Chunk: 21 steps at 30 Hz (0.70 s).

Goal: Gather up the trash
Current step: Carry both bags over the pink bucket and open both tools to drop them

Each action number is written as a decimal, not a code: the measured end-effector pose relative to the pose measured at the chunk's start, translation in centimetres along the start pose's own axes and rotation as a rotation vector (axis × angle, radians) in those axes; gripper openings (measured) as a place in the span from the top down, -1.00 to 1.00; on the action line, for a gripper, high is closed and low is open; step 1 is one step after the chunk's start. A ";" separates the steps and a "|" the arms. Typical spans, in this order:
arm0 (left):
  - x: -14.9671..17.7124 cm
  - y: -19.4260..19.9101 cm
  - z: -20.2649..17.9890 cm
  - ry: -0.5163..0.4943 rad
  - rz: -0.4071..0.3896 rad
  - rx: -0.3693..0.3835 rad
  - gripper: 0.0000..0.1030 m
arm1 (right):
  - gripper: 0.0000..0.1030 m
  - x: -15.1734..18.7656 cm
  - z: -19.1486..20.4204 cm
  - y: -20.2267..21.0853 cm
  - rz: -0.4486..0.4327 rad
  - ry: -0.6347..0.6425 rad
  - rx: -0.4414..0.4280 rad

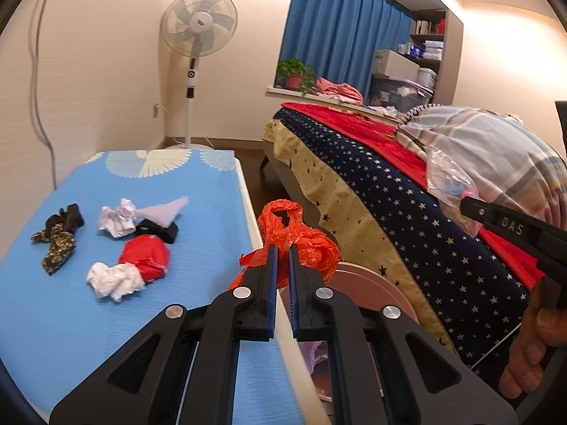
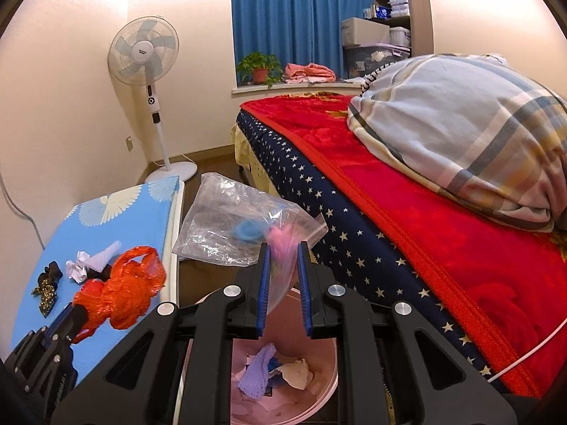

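My left gripper (image 1: 282, 249) is shut on an orange plastic bag (image 1: 301, 239) and holds it in the air beside the blue table (image 1: 53, 318); the bag also shows in the right wrist view (image 2: 124, 287). My right gripper (image 2: 283, 248) is shut on a clear zip bag (image 2: 234, 226) with blue and pink bits inside, above the pink trash bin (image 2: 319, 400). The bin holds purple netting and crumpled paper. On the table lie white paper wads (image 1: 115, 279), a red wrapper (image 1: 147, 256), a black piece (image 1: 157, 230) and a dark patterned cloth (image 1: 58, 241).
A bed (image 2: 443, 248) with a red blanket and starred cover fills the right, with a plaid bundle (image 2: 460, 134) on it. A standing fan (image 1: 196, 35) is in the far corner. A potted plant (image 1: 294, 74) sits on the sill under blue curtains.
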State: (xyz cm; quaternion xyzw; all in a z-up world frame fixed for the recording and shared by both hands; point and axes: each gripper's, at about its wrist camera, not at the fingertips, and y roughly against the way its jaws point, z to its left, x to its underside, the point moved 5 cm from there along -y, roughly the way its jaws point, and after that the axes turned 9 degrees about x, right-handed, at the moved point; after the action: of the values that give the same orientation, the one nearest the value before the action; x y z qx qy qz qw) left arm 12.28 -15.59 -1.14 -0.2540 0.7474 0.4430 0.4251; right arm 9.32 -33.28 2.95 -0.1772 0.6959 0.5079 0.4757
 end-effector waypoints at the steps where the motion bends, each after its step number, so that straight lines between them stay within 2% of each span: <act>1: 0.1 -0.2 -0.1 -0.001 0.005 0.005 0.89 | 0.69 0.0 0.0 -0.1 0.003 -0.001 0.001; 16: 1.6 -2.9 -1.9 -0.025 0.092 0.069 0.90 | 0.67 0.4 -0.2 -1.3 0.041 -0.001 0.008; 19: 1.9 -3.7 -2.4 -0.026 0.122 0.112 0.89 | 0.57 0.6 0.0 -1.7 0.067 0.003 0.002; 20: 2.1 -3.9 -2.5 -0.025 0.132 0.114 0.86 | 0.40 0.8 0.0 -1.8 0.072 0.004 0.005; 21: 2.3 -4.2 -2.4 -0.020 0.143 0.115 0.66 | 0.25 0.9 -0.1 -1.9 0.077 0.002 0.012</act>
State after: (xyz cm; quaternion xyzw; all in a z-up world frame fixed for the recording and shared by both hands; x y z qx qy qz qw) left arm 13.28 -19.65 -4.39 -0.1704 0.7836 0.4311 0.4138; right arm 10.24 -33.92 1.23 -0.1479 0.7056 0.5217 0.4562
